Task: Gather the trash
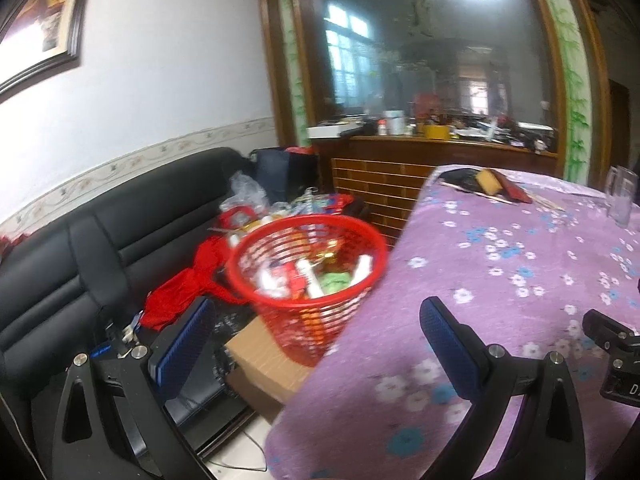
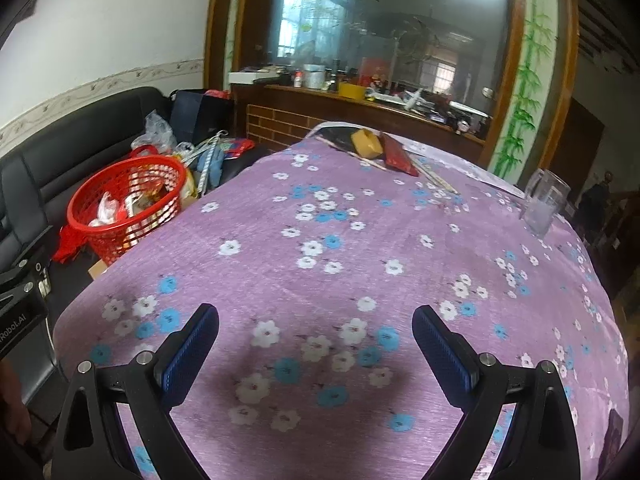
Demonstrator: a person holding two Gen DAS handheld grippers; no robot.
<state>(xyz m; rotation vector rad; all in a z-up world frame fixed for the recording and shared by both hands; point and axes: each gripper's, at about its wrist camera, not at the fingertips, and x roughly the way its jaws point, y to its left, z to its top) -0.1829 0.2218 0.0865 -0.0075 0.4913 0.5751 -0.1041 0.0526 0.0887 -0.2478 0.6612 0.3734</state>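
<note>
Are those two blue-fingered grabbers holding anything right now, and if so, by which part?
Nothing is held. The left hand-held gripper and the right hand-held gripper both stand open with empty gaps, above the purple flowered tablecloth, beside the red basket.

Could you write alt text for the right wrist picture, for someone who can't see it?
An open, empty right gripper hovers over a purple floral tablecloth. A red basket of trash sits off its left edge, and a glass stands far right.
</note>
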